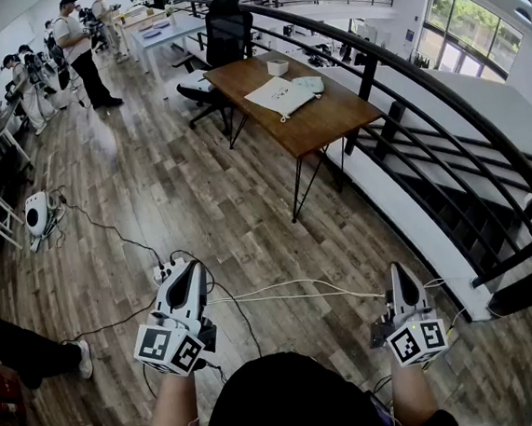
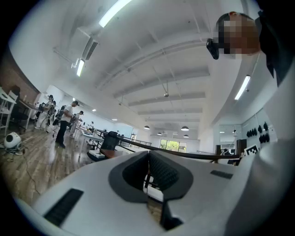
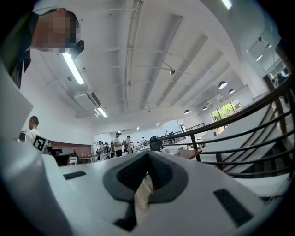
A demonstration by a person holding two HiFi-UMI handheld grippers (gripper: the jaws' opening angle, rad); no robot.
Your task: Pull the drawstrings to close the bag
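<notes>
Two hand-held grippers at the lower edge of the head view, both level and pointing toward a wooden bench [image 1: 332, 121] that stands well apart across the plank floor [image 1: 199, 195]. Left gripper [image 1: 193, 267]: jaws closed, pads meeting along a thin seam, nothing held. Right gripper [image 1: 396, 270]: jaws likewise closed; its own view shows a pale tan sliver at the seam below the pads [image 3: 159, 173], and what it is cannot be told. The drawstring bag [image 1: 281, 95] lies flat on the bench, white, with a cord trailing from it toward the near edge; neither gripper is near it. A small white box [image 1: 277, 67] sits just beyond the bag, and a black office chair [image 1: 227, 33] stands at the far end of the bench. Black railing [image 1: 442, 97] runs along the right. White cables [image 1: 283, 290] cross the floor between the grippers. Several people [image 1: 77, 48] stand far off at upper left.
</notes>
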